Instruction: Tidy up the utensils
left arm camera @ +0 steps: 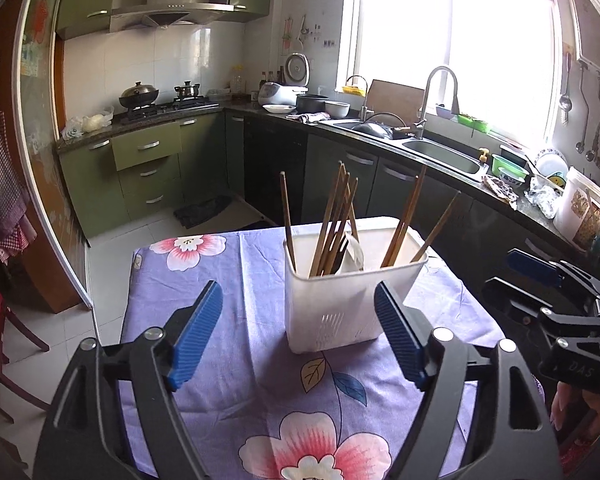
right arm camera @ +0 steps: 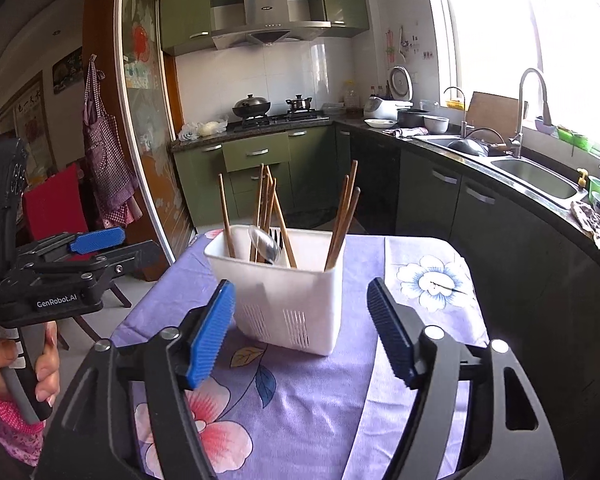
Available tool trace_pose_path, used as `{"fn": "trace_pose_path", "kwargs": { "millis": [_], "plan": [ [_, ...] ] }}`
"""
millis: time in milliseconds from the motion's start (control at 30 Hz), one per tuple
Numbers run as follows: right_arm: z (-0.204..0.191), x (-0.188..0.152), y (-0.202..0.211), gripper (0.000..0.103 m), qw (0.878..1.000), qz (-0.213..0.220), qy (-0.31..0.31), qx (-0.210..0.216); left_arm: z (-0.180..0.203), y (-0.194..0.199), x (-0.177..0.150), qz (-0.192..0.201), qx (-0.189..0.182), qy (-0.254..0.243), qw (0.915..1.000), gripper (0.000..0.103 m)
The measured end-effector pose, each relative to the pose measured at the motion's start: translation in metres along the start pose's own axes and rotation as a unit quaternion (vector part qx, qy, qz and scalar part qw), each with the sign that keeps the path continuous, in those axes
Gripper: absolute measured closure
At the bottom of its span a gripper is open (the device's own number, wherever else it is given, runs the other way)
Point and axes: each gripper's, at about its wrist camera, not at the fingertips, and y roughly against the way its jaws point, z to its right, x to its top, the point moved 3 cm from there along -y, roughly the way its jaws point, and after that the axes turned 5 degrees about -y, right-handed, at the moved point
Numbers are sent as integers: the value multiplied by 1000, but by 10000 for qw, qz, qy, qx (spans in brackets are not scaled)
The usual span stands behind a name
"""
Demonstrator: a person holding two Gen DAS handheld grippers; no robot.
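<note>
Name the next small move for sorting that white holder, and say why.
Probably ease the right gripper forward to the spoon among the chopsticks in the white holder. Both grippers, the left too, are open, empty and short of it.

Setting: home kitchen, lived-in. Evidence: steel range hood (right arm camera: 266, 16) under green wall cabinets (right arm camera: 184, 20); gas hob with a lidded wok (right arm camera: 251, 106) and a small pot (right arm camera: 299, 103); white tiled backsplash; L-shaped dark counter (right arm camera: 476, 152) with green drawers below; double steel sink (right arm camera: 536, 178) with tall faucet (right arm camera: 530, 108) under a bright window; rice cooker (right arm camera: 384, 106), bowls, cutting board; ladles hung on a wall rail (left arm camera: 592, 120); checked apron (right arm camera: 104, 152) by the door; small flower-print tablecloth (right arm camera: 300, 400).
</note>
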Motion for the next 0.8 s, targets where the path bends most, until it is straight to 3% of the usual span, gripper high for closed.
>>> {"fn": "trace_pose_path", "kwargs": {
  "millis": [200, 533, 800],
  "plan": [
    [-7, -43, 38, 5, 9996, 249, -83, -36, 5, 25, -39, 126, 241, 156, 9995, 11],
    [-28, -63, 111, 5, 9951, 981, 85, -102, 13, 86, -65, 495, 556, 96, 9972, 7],
    [-34, -56, 142, 5, 9909, 1311, 106, -271, 11, 102, -67, 483, 556, 140, 9972, 7]
  ]
}}
